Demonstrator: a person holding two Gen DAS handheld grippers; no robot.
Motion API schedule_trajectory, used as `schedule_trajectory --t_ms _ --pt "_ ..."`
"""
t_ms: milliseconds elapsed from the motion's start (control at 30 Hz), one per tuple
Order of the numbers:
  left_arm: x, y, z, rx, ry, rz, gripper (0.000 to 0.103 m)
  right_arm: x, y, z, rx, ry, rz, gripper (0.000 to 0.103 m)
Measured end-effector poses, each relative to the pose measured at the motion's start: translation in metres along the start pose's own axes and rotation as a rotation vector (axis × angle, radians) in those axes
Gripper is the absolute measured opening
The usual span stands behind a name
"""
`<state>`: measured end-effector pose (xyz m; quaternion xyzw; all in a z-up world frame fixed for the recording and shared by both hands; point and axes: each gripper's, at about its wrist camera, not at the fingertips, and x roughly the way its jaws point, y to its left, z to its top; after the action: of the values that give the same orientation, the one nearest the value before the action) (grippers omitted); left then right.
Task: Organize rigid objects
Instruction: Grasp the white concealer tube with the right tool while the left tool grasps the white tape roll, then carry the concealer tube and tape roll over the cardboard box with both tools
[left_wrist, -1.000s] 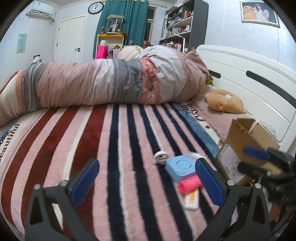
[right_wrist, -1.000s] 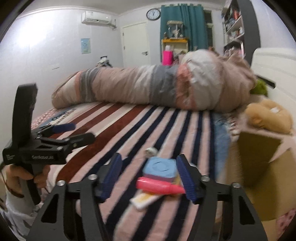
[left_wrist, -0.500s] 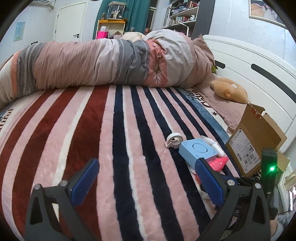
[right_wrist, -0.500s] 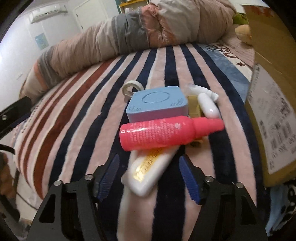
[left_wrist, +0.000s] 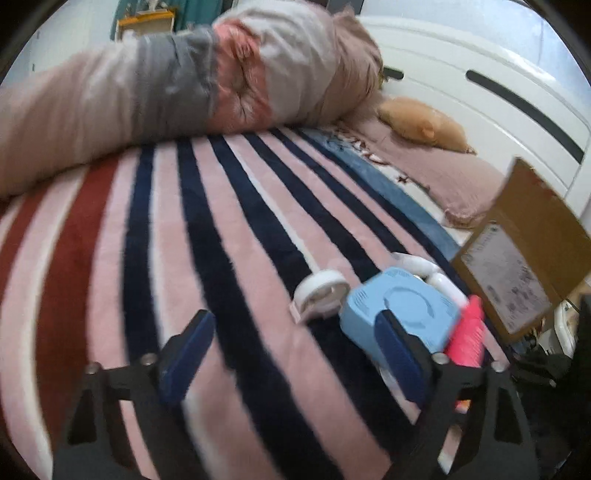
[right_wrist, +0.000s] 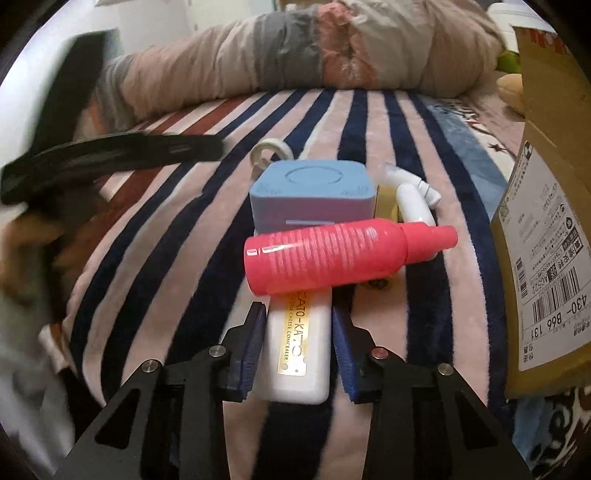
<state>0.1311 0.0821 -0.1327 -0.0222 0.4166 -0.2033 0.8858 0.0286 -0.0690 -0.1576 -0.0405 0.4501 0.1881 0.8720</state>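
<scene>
I'm closing right gripper (right_wrist: 299, 350) on white concealer case (right_wrist: 295, 354) just below pink bottle (right_wrist: 332, 254), pads touching; left gripper (left_wrist: 291, 354) narrowing, empty; next: lifting toward cardboard box (right_wrist: 546, 258).

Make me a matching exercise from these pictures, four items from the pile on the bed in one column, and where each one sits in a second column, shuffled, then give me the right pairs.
Column one:
1. pink bottle
2. white box
3. blue case
4. tape roll

Column two:
A. behind the blue case, farthest back on the striped blanket
B. lying across the white box's far end
C. between the pads of the right hand-held gripper
D. just behind the pink bottle, in the right wrist view

Pairs: 1-B, 2-C, 3-D, 4-A
</scene>
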Motion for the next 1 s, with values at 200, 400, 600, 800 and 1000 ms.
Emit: schedule_trajectory --t_ms 200,400,600,800,1000 --pt "0.041 0.001 0.016 -0.062 0.045 -0.11 0.049 -0.001 -0.001 -0.003 -0.036 0.013 0.026 0.032" --pt "0.023 -0.002 0.01 -0.03 0.043 -0.111 0.036 -0.001 -0.002 -0.004 -0.046 0.012 0.035 0.032" --pt "-0.033 0.013 -0.021 -0.085 0.101 -0.098 0.036 -0.008 0.004 -0.008 -0.099 0.033 0.06 0.032" --pt "-0.029 0.006 -0.058 -0.08 0.256 -0.047 0.037 -0.007 0.01 -0.008 -0.153 0.048 0.078 0.032" --pt "-0.028 -0.005 -0.068 -0.109 0.158 0.018 0.057 -0.003 0.02 -0.011 -0.164 0.038 0.016 0.033"
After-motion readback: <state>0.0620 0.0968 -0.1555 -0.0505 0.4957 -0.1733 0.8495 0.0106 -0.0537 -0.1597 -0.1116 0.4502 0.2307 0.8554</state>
